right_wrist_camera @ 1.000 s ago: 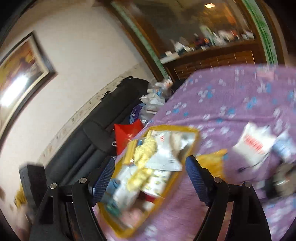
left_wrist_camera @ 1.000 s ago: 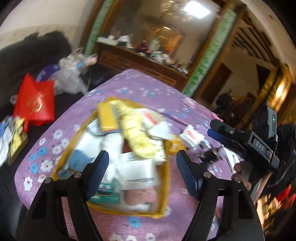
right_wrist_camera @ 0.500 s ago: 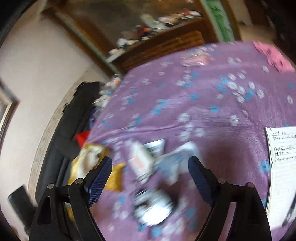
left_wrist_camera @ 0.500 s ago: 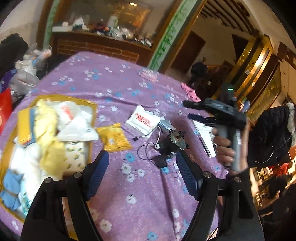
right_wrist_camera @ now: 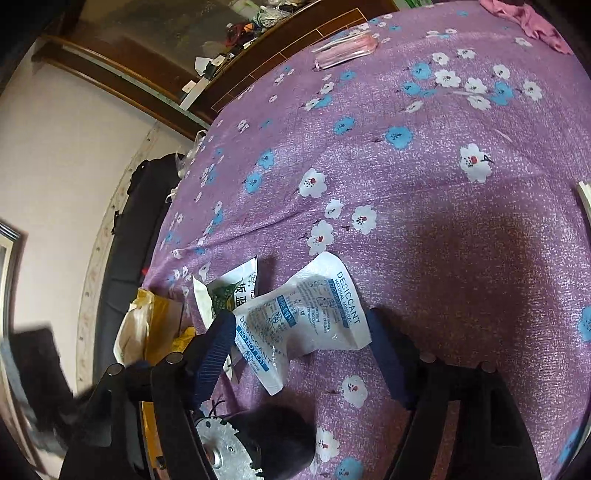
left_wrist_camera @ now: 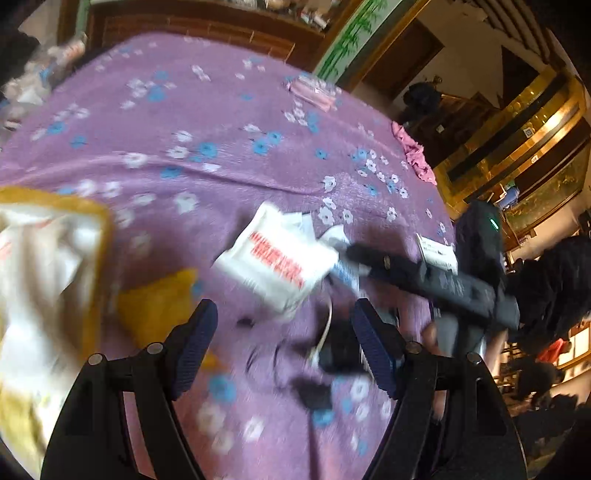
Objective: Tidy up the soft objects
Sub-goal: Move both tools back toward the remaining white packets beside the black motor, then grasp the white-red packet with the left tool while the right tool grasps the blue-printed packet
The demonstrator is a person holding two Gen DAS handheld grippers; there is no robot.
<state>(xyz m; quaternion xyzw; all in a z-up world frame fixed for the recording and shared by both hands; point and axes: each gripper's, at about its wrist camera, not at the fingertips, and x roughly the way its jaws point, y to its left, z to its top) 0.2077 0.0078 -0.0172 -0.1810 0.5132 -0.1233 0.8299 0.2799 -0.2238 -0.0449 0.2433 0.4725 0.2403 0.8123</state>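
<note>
A white desiccant packet [right_wrist_camera: 306, 317] lies flat on the purple flowered cloth [right_wrist_camera: 424, 166], between the fingers of my right gripper [right_wrist_camera: 301, 343]. The jaws are closing around it and still stand apart from it. Beside it lie a green-and-white packet [right_wrist_camera: 225, 291] and a yellow packet [right_wrist_camera: 162, 325]. My left gripper [left_wrist_camera: 284, 332] hangs open over the cloth with nothing in it. Just beyond it lie a white packet with red print [left_wrist_camera: 275, 266] and the yellow packet [left_wrist_camera: 155, 306]. A yellow tray [left_wrist_camera: 105, 229] full of soft items is at the left edge. The left wrist view is blurred.
A black motor with a metal disc [right_wrist_camera: 236, 443] and its wires lies close under the right gripper. A pink packet [right_wrist_camera: 347, 50] and a pink cloth [right_wrist_camera: 532, 22] lie at the far side, with a paper sheet [left_wrist_camera: 437, 251] to the right. A black sofa [right_wrist_camera: 129, 221] flanks the table.
Both views have swung from the yellow tray to the loose packets on the cloth. The right gripper has come down over the desiccant packet, and its fingers have drawn closer together.
</note>
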